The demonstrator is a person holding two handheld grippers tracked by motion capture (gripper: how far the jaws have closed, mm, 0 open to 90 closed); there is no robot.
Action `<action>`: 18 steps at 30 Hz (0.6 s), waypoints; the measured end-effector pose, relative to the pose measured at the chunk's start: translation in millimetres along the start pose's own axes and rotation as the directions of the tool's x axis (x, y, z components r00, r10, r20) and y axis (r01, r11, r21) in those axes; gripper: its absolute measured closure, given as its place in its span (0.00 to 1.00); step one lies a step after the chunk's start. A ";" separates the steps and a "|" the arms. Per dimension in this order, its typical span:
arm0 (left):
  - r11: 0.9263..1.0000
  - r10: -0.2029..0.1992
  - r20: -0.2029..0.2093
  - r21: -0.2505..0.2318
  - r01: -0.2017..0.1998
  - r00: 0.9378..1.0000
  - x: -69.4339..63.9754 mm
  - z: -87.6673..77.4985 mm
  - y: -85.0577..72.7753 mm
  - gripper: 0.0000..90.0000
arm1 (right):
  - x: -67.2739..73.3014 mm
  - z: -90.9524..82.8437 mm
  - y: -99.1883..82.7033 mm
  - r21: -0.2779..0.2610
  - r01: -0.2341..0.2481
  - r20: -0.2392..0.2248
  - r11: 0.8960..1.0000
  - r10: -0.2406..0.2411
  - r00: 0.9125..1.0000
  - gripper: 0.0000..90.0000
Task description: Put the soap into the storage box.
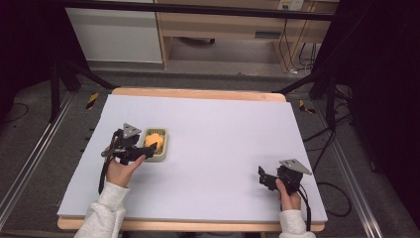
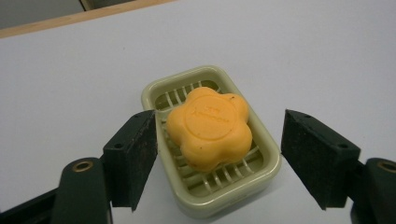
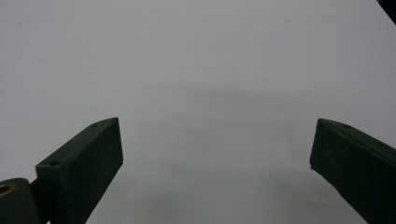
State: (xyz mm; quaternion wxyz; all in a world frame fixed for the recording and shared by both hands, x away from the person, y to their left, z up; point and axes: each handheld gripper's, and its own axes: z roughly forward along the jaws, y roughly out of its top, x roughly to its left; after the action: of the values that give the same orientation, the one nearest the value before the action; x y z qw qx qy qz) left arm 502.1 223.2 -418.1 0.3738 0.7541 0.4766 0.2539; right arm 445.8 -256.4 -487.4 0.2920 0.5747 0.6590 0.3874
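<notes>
From the high view, the left gripper (image 1: 148,148) sat over the near-left part of the pale surface (image 1: 223,148), its tips at the edge of a soap dish (image 1: 162,151) holding an orange soap (image 1: 153,139). The right gripper (image 1: 263,179) rested well apart, near the front right corner of the surface, with nothing close to it.

In the left gripper view, the left gripper (image 2: 217,158) was spread wide, one jaw on each side of the pale green soap dish (image 2: 266,156) and neither touching it. The soap (image 2: 208,128) was flower-shaped with rounded lobes and a faint stamped circle on top, lying a little askew on the slotted floor of the dish. To do the likely step well, a lift of the soap, the jaws should drop just enough to clear the rim, centre on the bar, and close across two opposite lobes; the bar looked smooth and could slip under a hard pinch.

In the right gripper view, the right gripper (image 3: 215,158) was released, jaws far apart above bare surface (image 3: 201,70).
</notes>
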 end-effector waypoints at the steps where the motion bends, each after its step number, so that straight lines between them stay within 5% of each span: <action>1: 1.000 -0.001 -0.002 -0.009 0.001 1.000 1.2 -2.5 -3.4 0.30 | -0.1 -0.1 0.0 0.000 -0.001 0.000 1.000 0.001 1.000 0.03; 18: 0.998 -0.059 -0.044 -0.013 0.058 0.997 30.1 -25.3 -58.5 0.29 | -0.6 0.0 -0.2 -0.005 -0.003 0.000 1.000 0.003 1.000 0.03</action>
State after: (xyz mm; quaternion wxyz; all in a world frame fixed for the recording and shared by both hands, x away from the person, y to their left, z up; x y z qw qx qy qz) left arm 465.0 274.3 -449.5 0.3746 0.7319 0.5052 0.2623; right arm 445.8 -257.0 -487.7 0.2929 0.5750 0.6573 0.3892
